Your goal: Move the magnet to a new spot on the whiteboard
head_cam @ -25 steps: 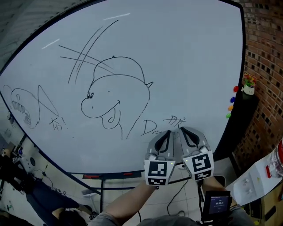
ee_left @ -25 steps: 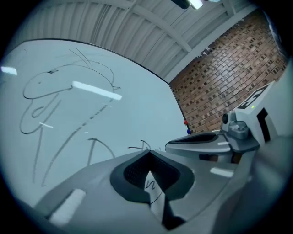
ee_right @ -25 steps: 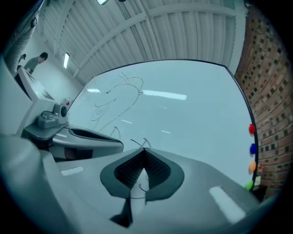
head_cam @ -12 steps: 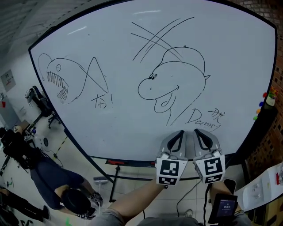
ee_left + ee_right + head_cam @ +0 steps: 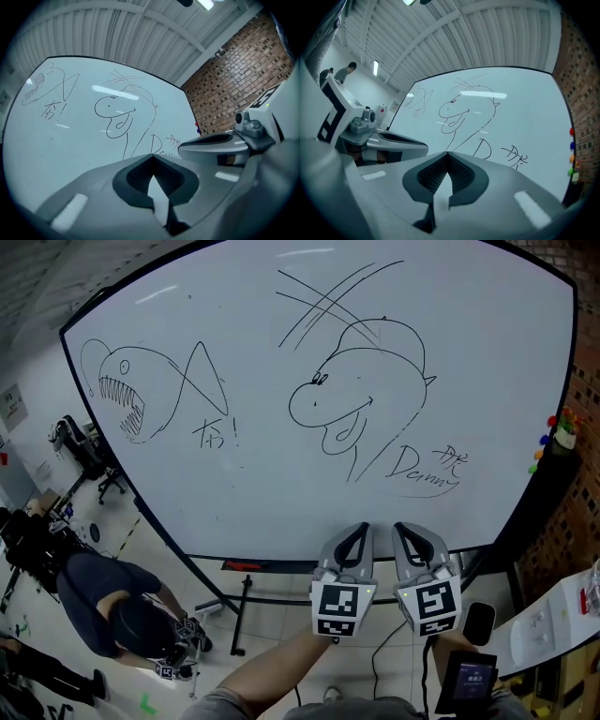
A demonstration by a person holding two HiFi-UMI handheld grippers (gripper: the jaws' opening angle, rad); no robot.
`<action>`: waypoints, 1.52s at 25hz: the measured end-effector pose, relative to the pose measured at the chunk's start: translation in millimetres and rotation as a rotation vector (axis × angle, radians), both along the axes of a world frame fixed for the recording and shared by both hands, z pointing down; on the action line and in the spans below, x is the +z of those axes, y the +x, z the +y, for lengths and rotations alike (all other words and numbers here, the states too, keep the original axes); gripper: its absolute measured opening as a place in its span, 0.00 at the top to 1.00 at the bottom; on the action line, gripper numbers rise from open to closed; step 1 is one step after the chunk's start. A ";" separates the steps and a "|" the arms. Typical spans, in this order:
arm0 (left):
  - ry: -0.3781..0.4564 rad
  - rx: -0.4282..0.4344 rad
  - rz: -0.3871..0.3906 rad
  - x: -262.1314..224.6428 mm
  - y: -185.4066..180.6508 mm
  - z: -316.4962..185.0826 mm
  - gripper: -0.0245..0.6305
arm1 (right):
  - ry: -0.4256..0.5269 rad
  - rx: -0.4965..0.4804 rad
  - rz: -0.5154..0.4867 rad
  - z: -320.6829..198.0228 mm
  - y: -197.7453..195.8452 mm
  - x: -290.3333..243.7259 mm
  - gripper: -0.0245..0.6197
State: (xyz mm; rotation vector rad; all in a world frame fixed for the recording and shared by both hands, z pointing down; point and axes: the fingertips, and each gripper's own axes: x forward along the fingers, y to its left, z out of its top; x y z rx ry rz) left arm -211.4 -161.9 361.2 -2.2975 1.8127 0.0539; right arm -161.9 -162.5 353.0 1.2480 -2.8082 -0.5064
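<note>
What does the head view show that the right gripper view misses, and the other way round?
Only the head view: a person crouching on the floor and a small lit screen near the right tool. Only the right gripper view: the ribbed ceiling and two people standing far off. Both: the whiteboard, its big-nosed doodle, the coloured magnets by its right edge, and the left tool.

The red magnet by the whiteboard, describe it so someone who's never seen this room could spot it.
Take the big white whiteboard with marker drawings and follow it to its right edge, beside the brick wall. Four small round magnets run down that edge; the red magnet is the top one, above the blue magnet, the orange magnet and the green magnet.
</note>
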 end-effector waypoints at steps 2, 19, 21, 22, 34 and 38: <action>-0.009 -0.014 0.000 5.8 9.2 7.7 0.97 | -0.013 -0.015 -0.007 8.7 10.4 4.9 0.95; -0.104 -0.079 0.020 80.3 98.6 94.7 0.97 | -0.151 -0.101 -0.073 78.5 119.9 76.0 0.95; -0.104 -0.071 0.025 85.1 101.6 99.7 0.97 | -0.154 -0.092 -0.073 82.6 122.7 79.4 0.95; -0.103 -0.066 0.027 86.6 102.7 101.7 0.97 | -0.156 -0.086 -0.073 84.1 123.7 80.3 0.95; -0.120 -0.024 0.044 98.8 85.4 117.7 0.97 | -0.190 -0.050 -0.022 107.9 109.1 97.2 0.95; -0.128 -0.019 0.046 102.8 78.4 122.5 0.97 | -0.194 -0.041 -0.021 112.7 103.5 99.2 0.95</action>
